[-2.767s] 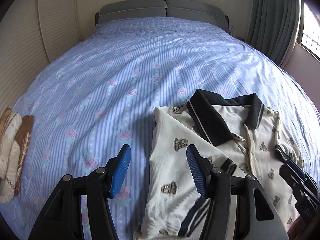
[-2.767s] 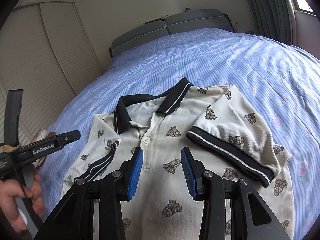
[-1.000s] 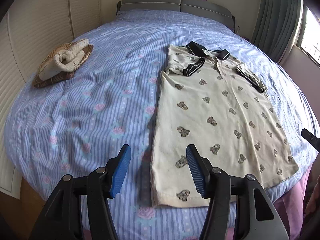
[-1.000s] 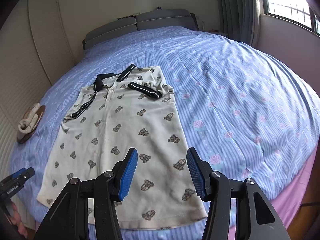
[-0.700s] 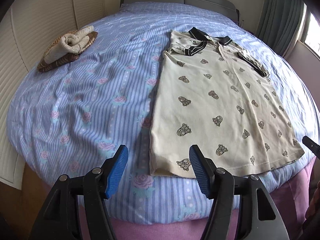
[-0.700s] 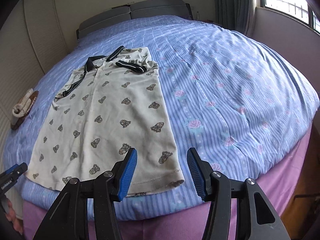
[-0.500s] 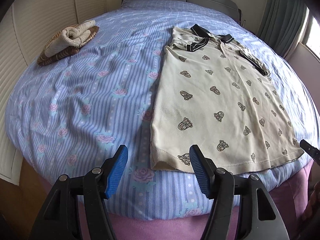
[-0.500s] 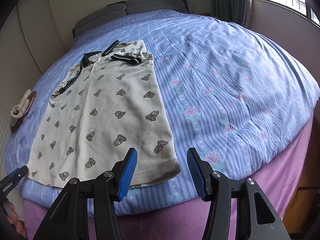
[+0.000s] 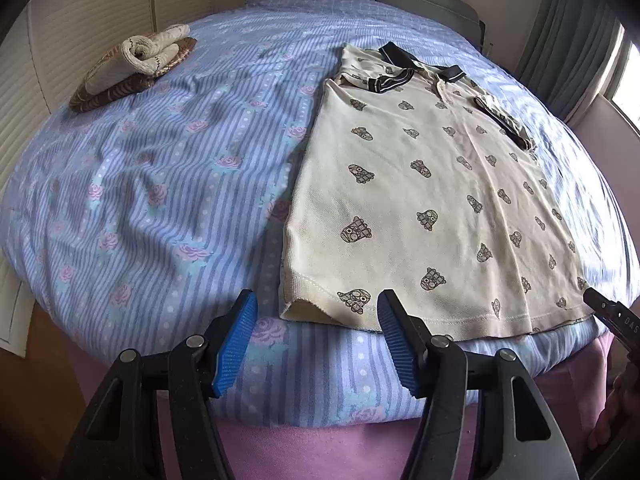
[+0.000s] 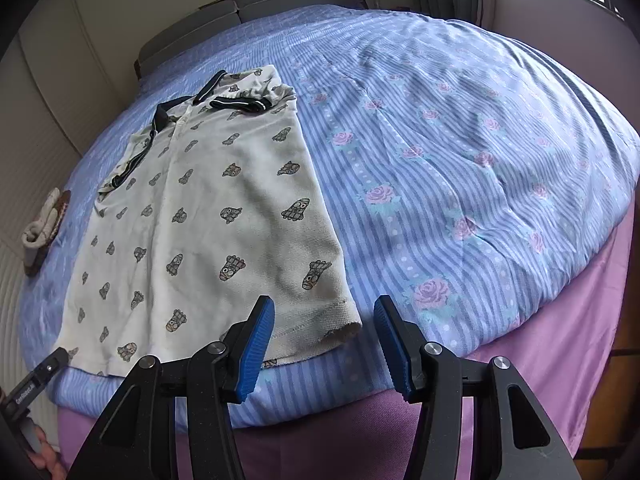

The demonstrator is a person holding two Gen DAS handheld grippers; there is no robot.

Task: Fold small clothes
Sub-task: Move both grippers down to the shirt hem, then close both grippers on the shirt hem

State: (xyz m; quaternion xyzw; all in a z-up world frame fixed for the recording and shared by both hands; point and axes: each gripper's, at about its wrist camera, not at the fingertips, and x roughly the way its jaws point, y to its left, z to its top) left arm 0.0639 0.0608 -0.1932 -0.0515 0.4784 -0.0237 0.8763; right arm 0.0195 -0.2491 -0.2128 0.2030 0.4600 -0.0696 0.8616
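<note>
A cream polo shirt (image 9: 420, 184) lies flat on a blue floral bedspread (image 10: 460, 168). Both grippers, left (image 9: 316, 340) and right (image 10: 324, 344), hover at the shirt's hem corners, jaws apart, grasping nothing.

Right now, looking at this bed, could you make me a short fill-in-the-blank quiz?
1. The polo shirt lies flat with both sleeves folded ____.
2. Its collar is coloured ____.
3. The left gripper and right gripper both stand ____, near the shirt's hem.
4. The rolled towel rests on a ____ mat.

Answers: inward; black; open; woven

Home bedroom: bed (image 9: 160, 168), curtains (image 9: 568, 36)
</note>
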